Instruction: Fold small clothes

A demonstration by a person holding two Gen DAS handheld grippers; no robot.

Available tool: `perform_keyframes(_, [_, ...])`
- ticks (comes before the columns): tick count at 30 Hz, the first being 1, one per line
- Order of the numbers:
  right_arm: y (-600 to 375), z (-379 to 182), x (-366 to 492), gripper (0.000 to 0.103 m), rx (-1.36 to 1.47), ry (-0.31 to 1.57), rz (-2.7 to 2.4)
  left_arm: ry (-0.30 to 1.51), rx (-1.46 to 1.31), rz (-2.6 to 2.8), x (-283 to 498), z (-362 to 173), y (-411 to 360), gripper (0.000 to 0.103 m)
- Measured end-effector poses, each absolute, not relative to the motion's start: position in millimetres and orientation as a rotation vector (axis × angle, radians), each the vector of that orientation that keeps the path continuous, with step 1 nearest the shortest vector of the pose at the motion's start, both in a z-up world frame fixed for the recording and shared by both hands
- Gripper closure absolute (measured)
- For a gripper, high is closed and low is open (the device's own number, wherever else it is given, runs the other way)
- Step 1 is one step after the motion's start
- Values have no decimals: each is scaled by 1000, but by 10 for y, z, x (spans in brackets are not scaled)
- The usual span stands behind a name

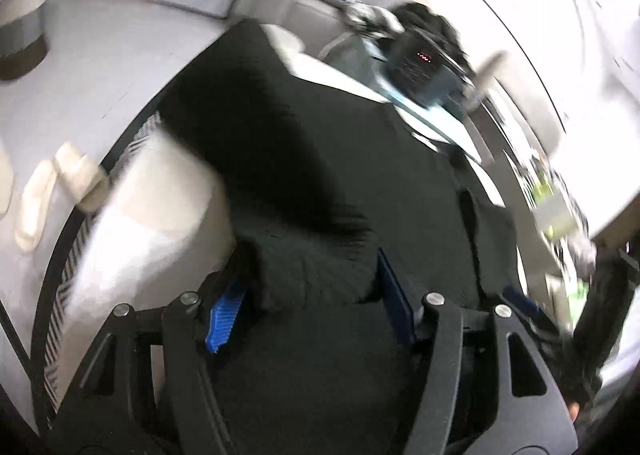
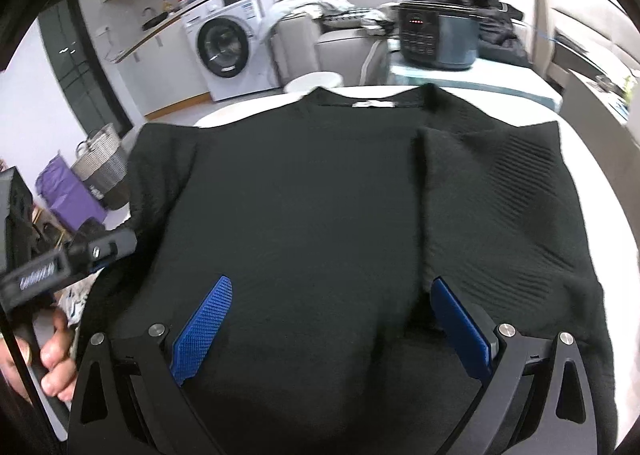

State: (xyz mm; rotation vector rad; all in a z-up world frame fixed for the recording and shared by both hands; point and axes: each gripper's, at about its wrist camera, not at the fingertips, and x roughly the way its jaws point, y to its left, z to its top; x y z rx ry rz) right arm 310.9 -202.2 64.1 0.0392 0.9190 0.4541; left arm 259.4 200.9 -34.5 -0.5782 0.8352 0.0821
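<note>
A black knit top point(image 2: 304, 191) lies flat on the round white table point(image 2: 592, 159), collar toward twelve o'clock, right gripper point(image 2: 332, 319) spread wide above its hem, left gripper point(image 1: 308, 295) parted around a raised fold of it

Left gripper point(image 1: 310, 295): matte black linkage arms with triangular cut-outs, round silver screw heads at the pivots, fingers point(image 1: 226, 315) faced in blue ridged pads. Right gripper point(image 2: 332, 319): same black frame, silver screws, blue fingers point(image 2: 204, 325) with fine cross-hatched texture. Left gripper point(image 2: 68, 259) side-on: black body, coiled spring, one silver screw.
</note>
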Motion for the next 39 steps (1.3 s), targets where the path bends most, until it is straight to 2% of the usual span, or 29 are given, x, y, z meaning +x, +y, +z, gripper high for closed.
perform_keyframes(5, [-1628, 670, 3081, 2, 2, 917, 534, 783, -648, 80, 2535, -428, 2309, 44])
perform_keyframes(7, [-1506, 681, 3065, 2, -13, 912, 550, 754, -660, 101, 2570, -421, 2329, 57])
perform_keyframes(8, [-1489, 687, 3065, 2, -14, 910, 552, 743, -658, 92, 2485, -451, 2335, 79])
perform_keyframes(9, [-1466, 697, 3067, 2, -9, 908, 556, 732, -641, 79, 2494, -442, 2298, 89])
perform_keyframes(15, [-1215, 807, 3013, 2, -51, 876, 661, 694, -662, 11, 2391, -269, 2272, 90])
perform_keyframes(21, [-671, 630, 2961, 4, -140, 895, 785, 708, -683, 15, 2328, -175, 2348, 90])
perform_keyframes(25, [-412, 539, 3060, 19, -104, 922, 848, 721, -691, 19, 2261, -165, 2420, 90])
perform_keyframes(27, [-327, 543, 3105, 20, -85, 918, 871, 721, -698, 16, 2237, -166, 2443, 90])
perform_keyframes(29, [-251, 544, 3125, 28, -87, 900, 887, 727, -698, 11, 2205, -178, 2451, 90])
perform_keyframes(30, [-210, 541, 3134, 36, -85, 895, 893, 734, -698, 9, 2190, -182, 2460, 90])
perform_keyframes(32, [-177, 532, 3171, 60, -55, 892, 911, 761, -693, 17, 2183, -191, 2450, 86])
perform_keyframes(33, [-180, 532, 3186, 82, -47, 891, 908, 779, -693, 24, 2181, -198, 2445, 74])
perform_keyframes(34, [-184, 526, 3192, 94, -33, 884, 903, 791, -703, 36, 2137, -213, 2469, 65])
perform_keyframes(35, [-183, 527, 3196, 95, -27, 876, 896, 785, -721, 47, 2079, -237, 2495, 48])
perform_keyframes(36, [-214, 535, 3191, 96, -18, 859, 884, 768, -745, 58, 2006, -261, 2540, 40])
perform_keyframes(39, [-269, 545, 3211, 97, 10, 868, 871, 739, -831, 72, 1835, -378, 2724, 39])
